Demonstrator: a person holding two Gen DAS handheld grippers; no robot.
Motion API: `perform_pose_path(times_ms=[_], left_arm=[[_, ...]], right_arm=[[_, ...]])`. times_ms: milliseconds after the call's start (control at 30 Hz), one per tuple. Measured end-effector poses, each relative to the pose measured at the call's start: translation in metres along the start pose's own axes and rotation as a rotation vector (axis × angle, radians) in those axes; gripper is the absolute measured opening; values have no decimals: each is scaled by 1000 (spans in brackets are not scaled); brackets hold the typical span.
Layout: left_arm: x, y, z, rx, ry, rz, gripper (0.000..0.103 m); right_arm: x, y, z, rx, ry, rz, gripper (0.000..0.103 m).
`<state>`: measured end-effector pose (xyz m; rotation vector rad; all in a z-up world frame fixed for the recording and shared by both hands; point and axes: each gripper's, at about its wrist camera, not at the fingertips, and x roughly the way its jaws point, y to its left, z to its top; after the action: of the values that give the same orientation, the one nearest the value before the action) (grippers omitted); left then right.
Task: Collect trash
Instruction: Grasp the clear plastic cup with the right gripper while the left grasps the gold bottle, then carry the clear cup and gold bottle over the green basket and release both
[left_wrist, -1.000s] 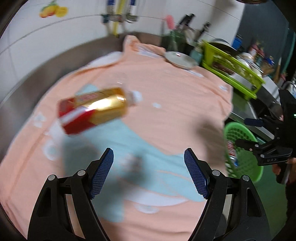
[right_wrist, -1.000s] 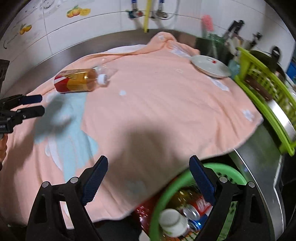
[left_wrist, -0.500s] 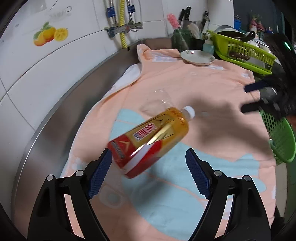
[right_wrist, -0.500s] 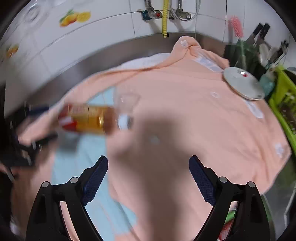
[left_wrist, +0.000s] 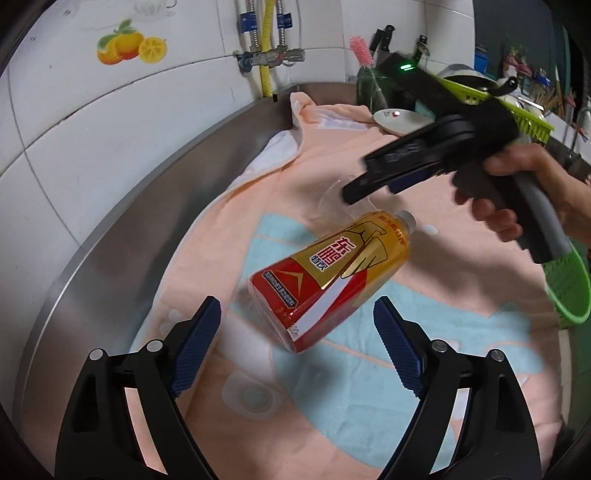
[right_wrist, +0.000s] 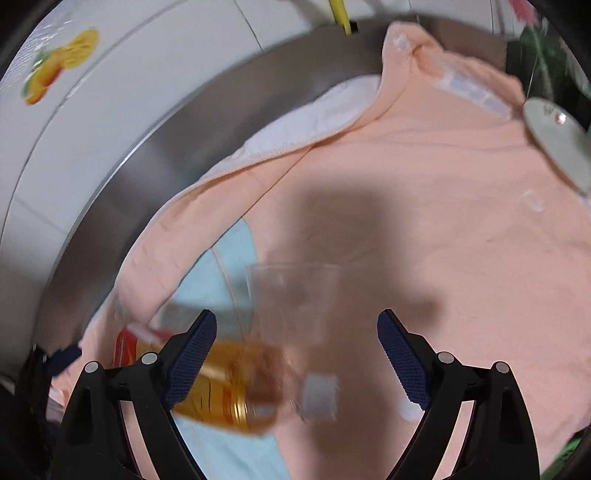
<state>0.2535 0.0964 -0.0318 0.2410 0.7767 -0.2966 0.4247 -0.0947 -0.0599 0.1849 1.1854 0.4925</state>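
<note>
While the left gripper opens wider, empty, the bottle lies on the towel just ahead of it, base nearest, cap pointing away-right. Right gripper, spread and empty, hovers over the clear cup beside the cap.

In the right wrist view the bottle was smeared by motion, its label unreadable, and its red base lay partly behind the left finger of the right tongs. The clear cup there was only a faint outline. The plate was cut off by the right edge of the picture.

In the left wrist view the right tongs were blurred and covered most of the clear cup, leaving just part of its rim. The green basket was half hidden behind the tongs' handle and the hand. Items in the dish rack were too small to identify.
</note>
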Motion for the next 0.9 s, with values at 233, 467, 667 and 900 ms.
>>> perform_pose_path(times_ms=[233,467,667,900], left_arm=[[12,-11,7,111,2,28,86],[23,-23,19,222,0,20,90],[45,-40,26,351,48,-6,90],[73,-49,29,451,121,-40,91]], right_arm=[[30,4,13,29,25,12,65],[4,-7,6,10,-40,-7,58],[-45,-16,-12,-41,-87,-37,58],[-92,-33,-54,-77,-112,-54,58]])
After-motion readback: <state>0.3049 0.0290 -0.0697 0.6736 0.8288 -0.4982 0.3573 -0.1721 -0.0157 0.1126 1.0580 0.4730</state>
